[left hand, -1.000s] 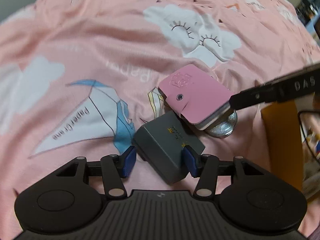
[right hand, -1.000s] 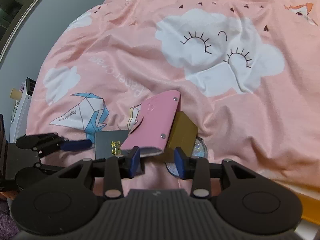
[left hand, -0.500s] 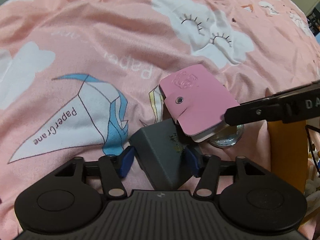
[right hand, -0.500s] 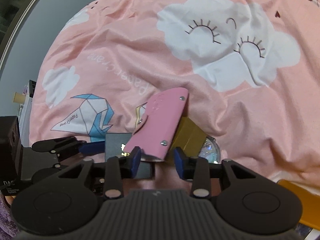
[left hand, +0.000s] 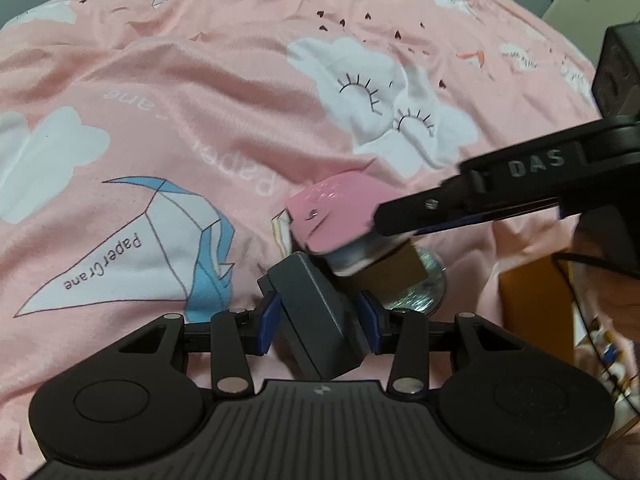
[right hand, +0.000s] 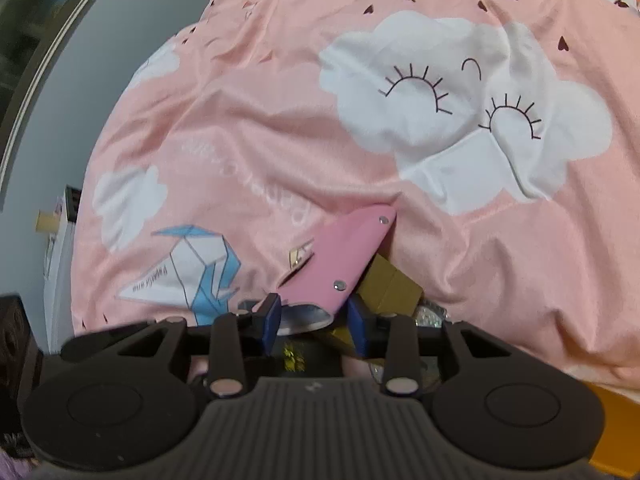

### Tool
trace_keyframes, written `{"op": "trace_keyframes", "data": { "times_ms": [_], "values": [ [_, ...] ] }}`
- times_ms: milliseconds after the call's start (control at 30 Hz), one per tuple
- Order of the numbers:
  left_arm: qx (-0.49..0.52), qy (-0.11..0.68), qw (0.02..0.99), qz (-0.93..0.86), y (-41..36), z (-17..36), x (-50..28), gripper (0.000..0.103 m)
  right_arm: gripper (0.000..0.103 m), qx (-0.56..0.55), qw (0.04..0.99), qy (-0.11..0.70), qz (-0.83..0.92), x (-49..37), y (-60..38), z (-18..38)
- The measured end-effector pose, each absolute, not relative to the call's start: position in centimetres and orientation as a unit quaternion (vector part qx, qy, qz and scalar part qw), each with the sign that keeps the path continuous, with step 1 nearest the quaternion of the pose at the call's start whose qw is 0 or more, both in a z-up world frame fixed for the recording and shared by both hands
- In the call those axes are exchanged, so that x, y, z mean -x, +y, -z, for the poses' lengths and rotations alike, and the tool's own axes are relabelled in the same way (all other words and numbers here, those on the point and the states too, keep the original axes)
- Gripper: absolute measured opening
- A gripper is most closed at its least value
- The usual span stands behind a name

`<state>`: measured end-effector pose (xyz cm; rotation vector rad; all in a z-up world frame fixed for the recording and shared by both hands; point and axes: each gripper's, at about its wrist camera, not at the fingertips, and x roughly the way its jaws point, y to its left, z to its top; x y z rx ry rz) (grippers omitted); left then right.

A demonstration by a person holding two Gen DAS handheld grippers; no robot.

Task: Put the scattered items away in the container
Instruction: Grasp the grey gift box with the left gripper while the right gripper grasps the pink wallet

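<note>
A grey box (left hand: 320, 320) with a gold mark stands tilted on edge between the blue pads of my left gripper (left hand: 320, 318). The jaws are closing and the pads touch its sides. My right gripper (right hand: 314, 316) holds the near end of a pink snap card holder (right hand: 344, 256), which slopes up off the bedspread. Its jaws are opening slightly, with the holder still between the pads. In the left wrist view a right gripper finger (left hand: 432, 206) lies across the pink card holder (left hand: 336, 216). Beneath it are a gold-brown box (right hand: 392, 286) and a glittery round disc (left hand: 424, 294).
Everything lies on a rumpled pink bedspread (left hand: 200, 80) printed with clouds and a paper crane. An orange container (left hand: 536, 312) sits at the right edge, and shows as the orange container (right hand: 616, 436) at lower right. A grey wall and mirror frame (right hand: 52, 60) border the left.
The left jaws have narrowed onto the grey box, which has tipped up onto its edge. The pink card holder has tilted steeper in the right gripper, uncovering the gold-brown box.
</note>
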<state>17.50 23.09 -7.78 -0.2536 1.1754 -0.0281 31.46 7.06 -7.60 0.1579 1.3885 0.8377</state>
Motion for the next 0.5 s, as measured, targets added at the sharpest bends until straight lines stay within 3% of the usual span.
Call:
{"op": "trace_keyframes", "data": {
  "times_ms": [333,500],
  "values": [
    [0.126,0.556,0.821,-0.005,22.6,8.2,-18.2,0.053,0.051,-0.088,0.681,0.632,-0.359,-32.0,7.2,7.9],
    [0.138,0.539,0.830,0.025,22.4,7.4,-17.3,0.041,0.049,-0.106,0.679,0.640,-0.343,-32.2,5.7,8.1]
  ]
}}
